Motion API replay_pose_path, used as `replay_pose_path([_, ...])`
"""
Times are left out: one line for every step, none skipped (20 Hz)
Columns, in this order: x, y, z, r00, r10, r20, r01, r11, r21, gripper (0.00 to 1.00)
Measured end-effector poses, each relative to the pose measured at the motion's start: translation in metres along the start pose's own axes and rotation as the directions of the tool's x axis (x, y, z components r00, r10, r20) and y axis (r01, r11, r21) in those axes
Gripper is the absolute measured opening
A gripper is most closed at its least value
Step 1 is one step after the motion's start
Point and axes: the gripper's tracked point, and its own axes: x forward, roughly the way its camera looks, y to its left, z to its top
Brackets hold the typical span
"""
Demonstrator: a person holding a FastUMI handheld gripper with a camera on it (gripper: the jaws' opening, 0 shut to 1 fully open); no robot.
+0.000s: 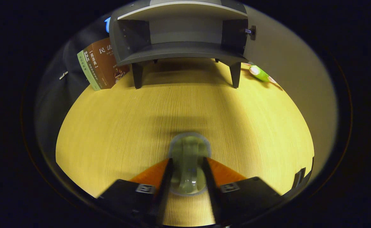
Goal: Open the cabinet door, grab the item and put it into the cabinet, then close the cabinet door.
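Claw fingers press both sides of a greyish-green cup, well short of the grey cabinet, whose door stands open. Carrying should stay level and clear the cabinet's front lip. Wood-grain table lies beneath; books lean left of the cabinet, a green toy right.

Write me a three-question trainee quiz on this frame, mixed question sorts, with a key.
1. True or false: the cabinet door stands open.
2. What sits between the gripper fingers? A) a book B) a grey-green cup C) a green toy
3. Fill in: the books stand to the ___ of the cabinet, seen from the gripper.

Key: 1 true; 2 B, both fingers press on it; 3 left.
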Motion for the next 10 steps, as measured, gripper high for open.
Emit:
replay_pose_path([0.003,-0.003,-0.005,1.0,-0.016,-0.017,0.016,1.0,-0.005,0.24])
replay_pose_path([0.001,-0.003,-0.004,1.0,-0.014,-0.006,0.014,1.0,-0.005,0.24])
replay_pose_path([-0.001,-0.004,0.0,1.0,-0.015,-0.005,0.015,1.0,-0.013,0.24])
replay_pose_path([0.003,-0.005,-0.002,1.0,-0.01,-0.008,0.01,1.0,0.0,0.2])
replay_pose_path([-0.004,-0.004,0.001,1.0,-0.006,-0.003,0.006,1.0,0.014,0.16])
replay_pose_path([-0.007,-0.006,0.005,1.0,-0.007,0.01,0.006,1.0,0.025,0.16])
replay_pose_path([-0.01,-0.006,0.01,1.0,-0.005,0.018,0.004,0.999,0.039,0.16])
replay_pose_path([-0.016,-0.006,0.014,1.0,0.005,0.021,-0.006,0.999,0.052,0.15])
replay_pose_path([-0.022,-0.007,0.019,1.0,0.006,0.027,-0.007,0.998,0.058,0.16])
replay_pose_path([-0.031,-0.011,0.025,0.999,0.005,0.039,-0.007,0.998,0.058,0.16])
